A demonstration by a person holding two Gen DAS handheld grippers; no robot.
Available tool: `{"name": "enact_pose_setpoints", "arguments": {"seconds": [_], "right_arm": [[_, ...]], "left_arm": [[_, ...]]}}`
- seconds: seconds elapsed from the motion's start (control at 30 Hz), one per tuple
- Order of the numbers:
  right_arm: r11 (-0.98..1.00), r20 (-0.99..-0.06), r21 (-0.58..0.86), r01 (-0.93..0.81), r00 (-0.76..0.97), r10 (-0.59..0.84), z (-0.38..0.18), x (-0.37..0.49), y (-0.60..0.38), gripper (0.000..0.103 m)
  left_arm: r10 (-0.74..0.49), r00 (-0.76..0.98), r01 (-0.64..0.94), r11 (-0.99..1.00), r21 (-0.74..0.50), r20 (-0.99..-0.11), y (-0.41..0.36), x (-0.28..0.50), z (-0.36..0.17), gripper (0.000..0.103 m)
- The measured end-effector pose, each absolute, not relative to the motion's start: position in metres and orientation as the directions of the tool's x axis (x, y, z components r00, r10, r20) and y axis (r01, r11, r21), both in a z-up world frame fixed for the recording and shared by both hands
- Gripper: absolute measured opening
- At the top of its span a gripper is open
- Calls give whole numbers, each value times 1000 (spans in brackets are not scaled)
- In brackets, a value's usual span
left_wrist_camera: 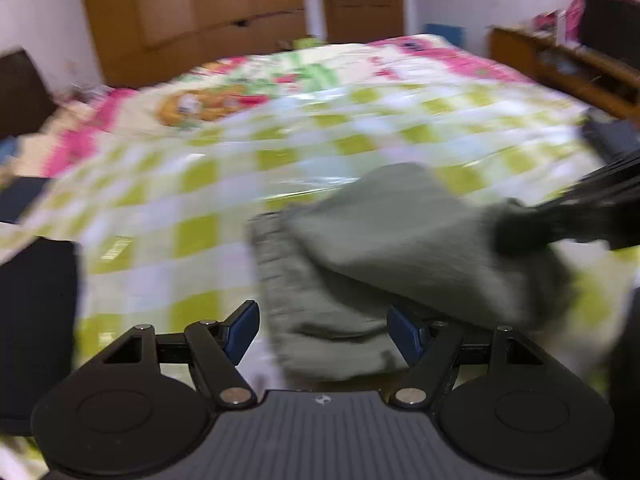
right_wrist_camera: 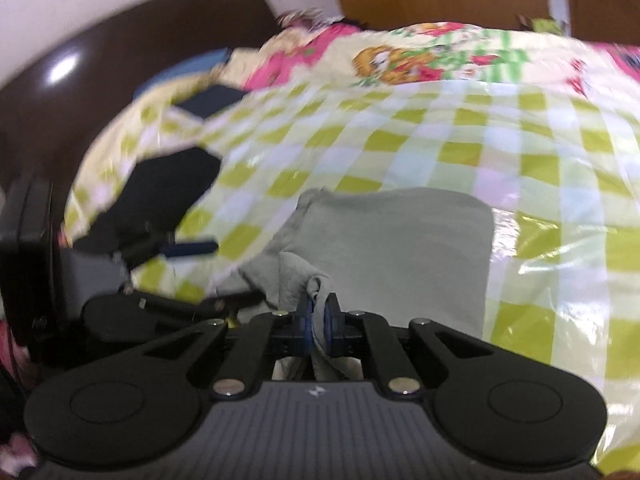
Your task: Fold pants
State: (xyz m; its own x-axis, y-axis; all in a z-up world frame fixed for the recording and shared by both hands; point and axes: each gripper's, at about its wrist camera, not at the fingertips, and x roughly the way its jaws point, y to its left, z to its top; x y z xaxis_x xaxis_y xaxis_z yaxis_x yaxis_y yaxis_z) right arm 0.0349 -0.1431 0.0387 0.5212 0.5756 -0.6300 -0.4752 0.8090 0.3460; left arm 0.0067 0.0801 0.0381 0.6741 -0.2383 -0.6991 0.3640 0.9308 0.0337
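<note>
Grey pants (left_wrist_camera: 380, 248) lie partly folded on the bed, one layer lifted over another. My left gripper (left_wrist_camera: 324, 332) is open and wide. Its left pad stands clear of the cloth's near edge, and its right pad sits under a fold. In the right wrist view the pants (right_wrist_camera: 400, 236) spread ahead of my right gripper (right_wrist_camera: 318, 316), which is shut on a pinched bunch of their grey fabric at the near corner. The left wrist view shows the right gripper (left_wrist_camera: 532, 232) as a dark blur at the pants' right edge. The left gripper (right_wrist_camera: 224, 274) appears at the pants' left side, open.
The bed carries a shiny green-and-white checked cover (left_wrist_camera: 200, 200) with a pink cartoon quilt (left_wrist_camera: 208, 104) beyond. Dark folded garments (left_wrist_camera: 36, 320) (right_wrist_camera: 172, 188) lie at the left. A dark headboard (right_wrist_camera: 120, 60), a wooden wardrobe (left_wrist_camera: 200, 8) and a cluttered shelf (left_wrist_camera: 560, 68) ring the bed.
</note>
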Motion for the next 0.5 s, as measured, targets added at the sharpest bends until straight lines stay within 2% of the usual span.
{"name": "enact_pose_setpoints", "arguments": {"seconds": [0.1, 0.2, 0.4, 0.5], "right_arm": [[808, -610, 349, -474, 541, 580, 44, 32, -152, 6], [809, -601, 301, -505, 558, 572, 44, 23, -153, 6], [792, -601, 218, -570, 561, 569, 33, 5, -139, 6], [781, -593, 229, -581, 553, 585, 27, 5, -135, 6]], "left_arm": [[-374, 609, 402, 906, -134, -700, 86, 18, 47, 84], [-446, 557, 388, 886, -256, -700, 94, 38, 48, 86], [-450, 491, 358, 885, -298, -746, 96, 77, 43, 87], [-397, 453, 339, 905, -258, -798, 86, 90, 33, 87]]}}
